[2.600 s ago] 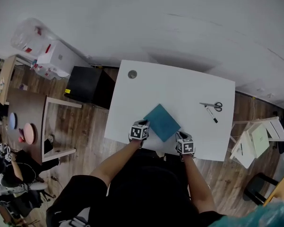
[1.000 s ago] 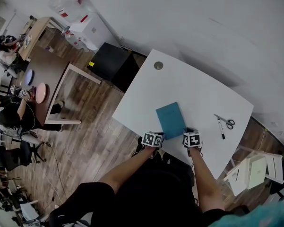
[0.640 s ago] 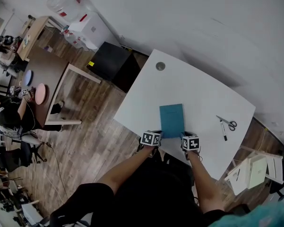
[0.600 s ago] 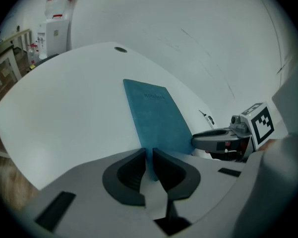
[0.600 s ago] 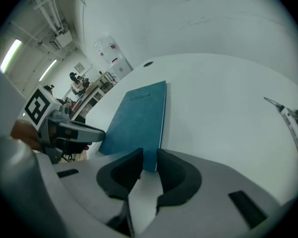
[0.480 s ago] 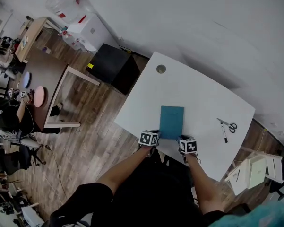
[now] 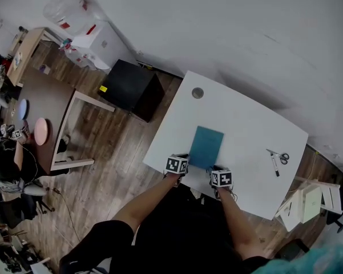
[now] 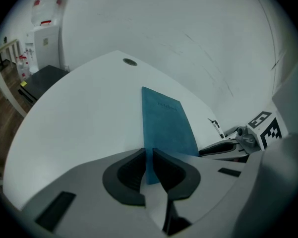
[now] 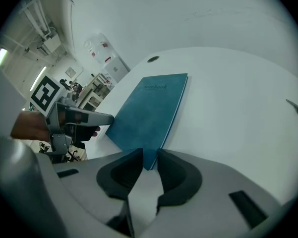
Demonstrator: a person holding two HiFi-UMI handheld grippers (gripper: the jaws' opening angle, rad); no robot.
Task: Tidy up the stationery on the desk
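A blue notebook (image 7: 206,146) lies flat near the front edge of the white desk (image 7: 245,124). My left gripper (image 7: 185,159) is shut on its near left corner. My right gripper (image 7: 214,169) is shut on its near right corner. The left gripper view has the cover (image 8: 166,123) running away from the closed jaws (image 8: 149,156), with the right gripper (image 8: 238,142) beside it. In the right gripper view the notebook (image 9: 149,110) enters the jaws (image 9: 149,158). Scissors (image 7: 280,156) and a pen (image 7: 274,170) lie at the desk's right end.
A round cable hole (image 7: 197,92) sits at the desk's far left corner. A black cabinet (image 7: 128,87) stands left of the desk, a wooden frame (image 7: 68,130) further left. White folded chairs (image 7: 308,201) lean at the lower right. A wall runs behind the desk.
The notebook has turned from a diamond angle to lie square with the desk's front edge, both grippers staying at its near corners. The head view has shifted.
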